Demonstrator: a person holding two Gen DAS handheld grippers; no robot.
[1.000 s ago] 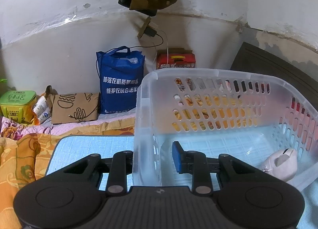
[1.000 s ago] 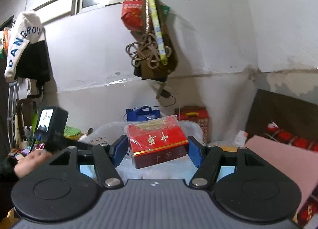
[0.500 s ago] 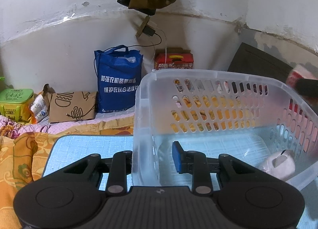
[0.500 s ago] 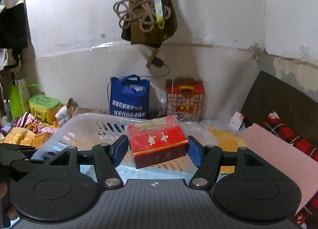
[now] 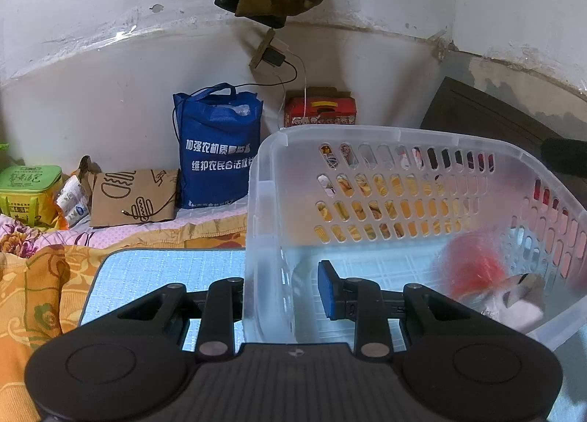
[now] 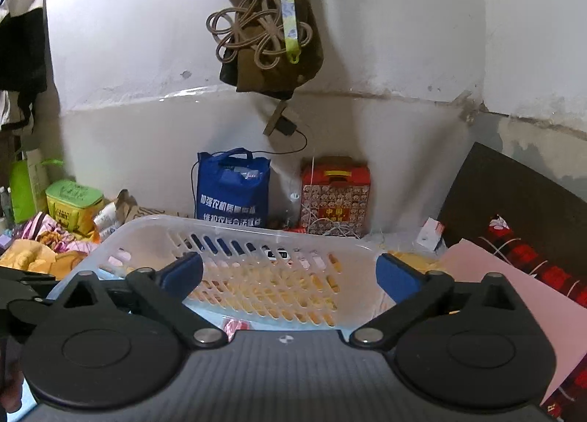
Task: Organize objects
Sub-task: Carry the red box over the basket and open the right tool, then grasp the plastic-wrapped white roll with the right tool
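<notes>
A clear plastic basket (image 5: 367,136) stands on a light blue mat (image 5: 165,268). My left gripper (image 5: 280,286) is shut on the basket's near left wall, one finger outside and one inside. A red box (image 5: 473,268) appears blurred inside the basket at the right, over a white and pink object (image 5: 513,308). My right gripper (image 6: 290,275) is open and empty above the basket (image 6: 234,227). A bit of the red box (image 6: 234,326) shows below it.
A blue tote bag (image 5: 216,143), a red gift carton (image 5: 319,110) and a brown paper bag (image 5: 132,198) stand by the wall. A green box (image 5: 25,187) is at the far left. A dark headboard (image 6: 513,194) and pink sheet (image 6: 513,297) lie at the right.
My right gripper opened and let go of the red box, which dropped into the basket. The left gripper kept its hold on the basket wall.
</notes>
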